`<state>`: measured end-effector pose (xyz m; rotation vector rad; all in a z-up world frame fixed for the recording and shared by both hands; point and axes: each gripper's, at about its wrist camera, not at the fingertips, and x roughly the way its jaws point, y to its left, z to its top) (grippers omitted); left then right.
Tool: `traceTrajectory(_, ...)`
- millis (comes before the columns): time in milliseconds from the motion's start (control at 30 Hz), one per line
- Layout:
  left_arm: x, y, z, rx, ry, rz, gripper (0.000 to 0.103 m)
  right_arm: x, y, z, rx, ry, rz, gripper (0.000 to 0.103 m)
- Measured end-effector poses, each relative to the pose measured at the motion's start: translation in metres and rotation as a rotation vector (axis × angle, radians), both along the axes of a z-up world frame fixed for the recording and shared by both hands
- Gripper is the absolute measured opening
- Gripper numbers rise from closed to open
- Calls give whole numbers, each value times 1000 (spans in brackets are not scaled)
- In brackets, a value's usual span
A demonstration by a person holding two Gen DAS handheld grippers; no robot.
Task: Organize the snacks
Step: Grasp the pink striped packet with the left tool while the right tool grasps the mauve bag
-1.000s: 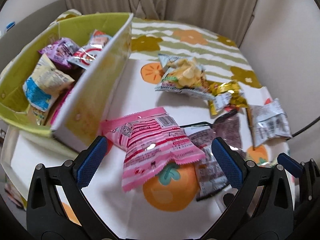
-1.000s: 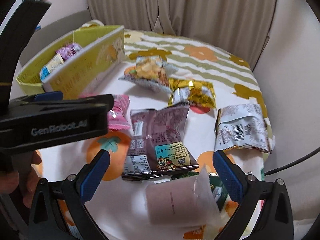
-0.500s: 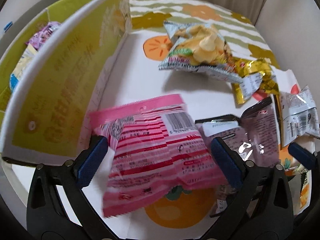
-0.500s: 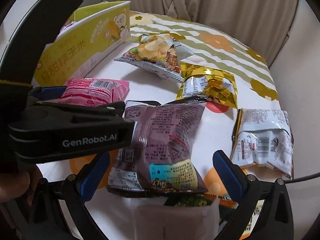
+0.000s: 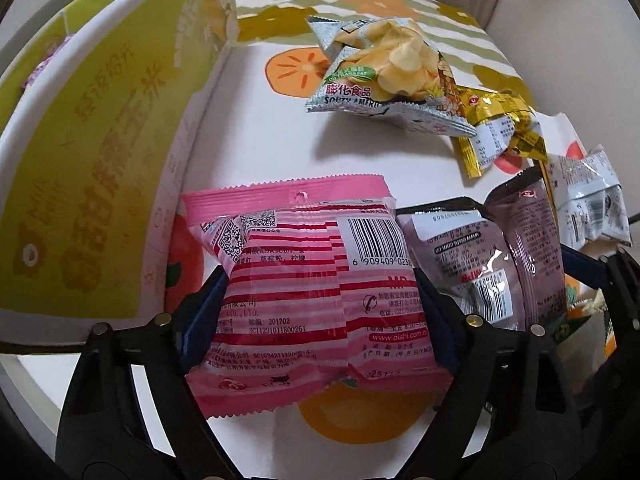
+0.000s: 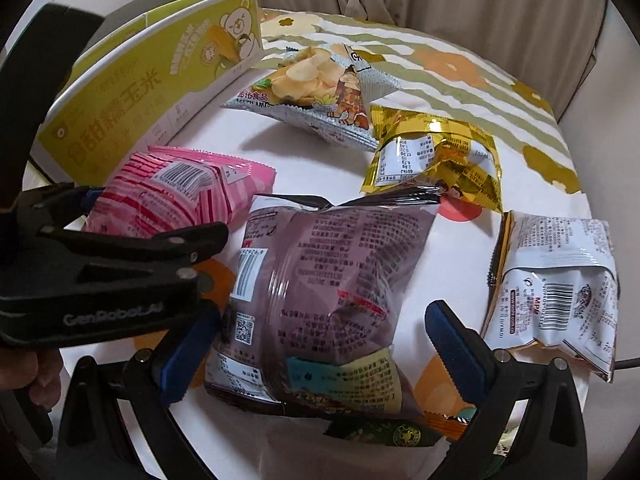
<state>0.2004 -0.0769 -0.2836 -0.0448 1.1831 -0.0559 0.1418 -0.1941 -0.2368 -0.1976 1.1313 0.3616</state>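
My left gripper (image 5: 320, 312) is shut on the pink striped snack bag (image 5: 308, 280), its blue pads pressing both sides; the bag lies on the table beside the yellow-green box (image 5: 100, 152). It also shows in the right wrist view (image 6: 172, 196). My right gripper (image 6: 320, 344) is open around the purple snack bag (image 6: 320, 280), one pad on each side with a gap on the right. The purple bag (image 5: 492, 256) lies right of the pink one.
A chips bag (image 6: 320, 92), a gold bag (image 6: 436, 160) and a white bag (image 6: 560, 288) lie on the patterned tablecloth (image 6: 460, 64). A green packet (image 6: 384, 432) lies under the purple bag. The left gripper body (image 6: 100, 280) crowds the right view's left side.
My left gripper moved down and forward and closed on the pink bag. My right gripper moved down around the purple bag and narrowed a little.
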Motion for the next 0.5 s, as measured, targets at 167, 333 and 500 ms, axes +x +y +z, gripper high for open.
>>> traceTrajectory(167, -4, 0, 2, 2, 1, -32, 78, 8, -7, -2, 61, 50, -30, 99)
traceTrajectory(333, -9, 0, 5, 9, -3, -61, 77, 11, -11, -5, 96, 89, -42, 94)
traceTrajectory(500, -11, -2, 5, 23, -10, -82, 77, 8, -8, -5, 91, 90, -13, 86)
